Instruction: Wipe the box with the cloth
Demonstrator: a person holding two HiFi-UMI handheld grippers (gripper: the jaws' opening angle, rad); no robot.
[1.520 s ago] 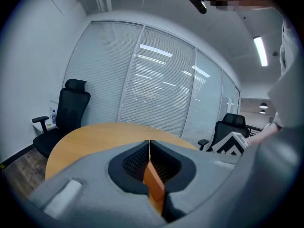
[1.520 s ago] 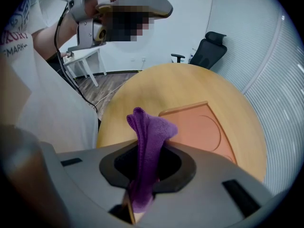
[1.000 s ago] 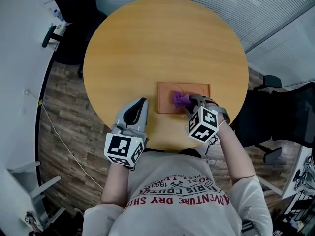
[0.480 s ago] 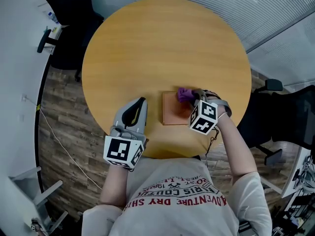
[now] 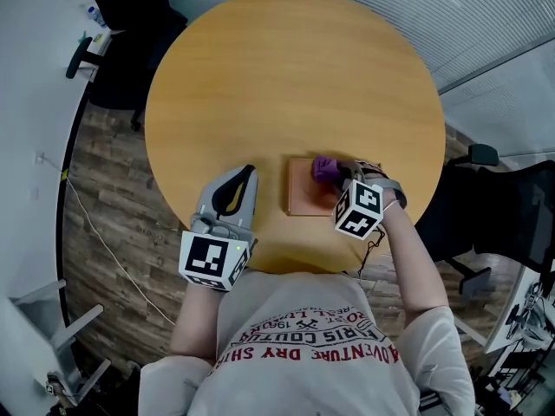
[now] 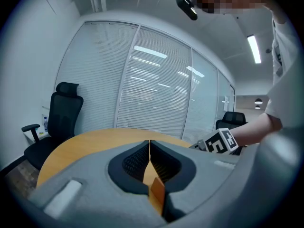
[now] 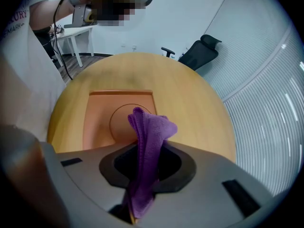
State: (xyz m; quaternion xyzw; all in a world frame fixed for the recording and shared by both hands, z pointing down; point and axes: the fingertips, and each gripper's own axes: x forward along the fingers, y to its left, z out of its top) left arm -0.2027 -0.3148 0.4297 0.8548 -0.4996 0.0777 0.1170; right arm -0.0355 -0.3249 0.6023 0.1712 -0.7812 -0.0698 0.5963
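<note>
A flat orange-brown box [image 5: 305,193] lies on the round wooden table [image 5: 286,76], near its front edge. My right gripper [image 5: 340,173] is shut on a purple cloth [image 5: 325,168] that rests at the box's far edge. In the right gripper view the cloth [image 7: 148,129] stands up between the jaws of the right gripper [image 7: 146,151], over the box [image 7: 102,115] and its circular lid mark. My left gripper [image 5: 246,175] lies on the table left of the box, apart from it. Its jaws are shut with nothing between them, as the left gripper [image 6: 150,148] in its own view shows.
Black office chairs stand at the right [image 5: 507,211] and the far left [image 5: 126,55] of the table. A white desk [image 5: 35,102] runs along the left side. Window blinds [image 6: 152,94] line the far wall. The table's far half is bare wood.
My right gripper has carried the cloth from the middle of the box to its far edge. The left gripper has stayed put.
</note>
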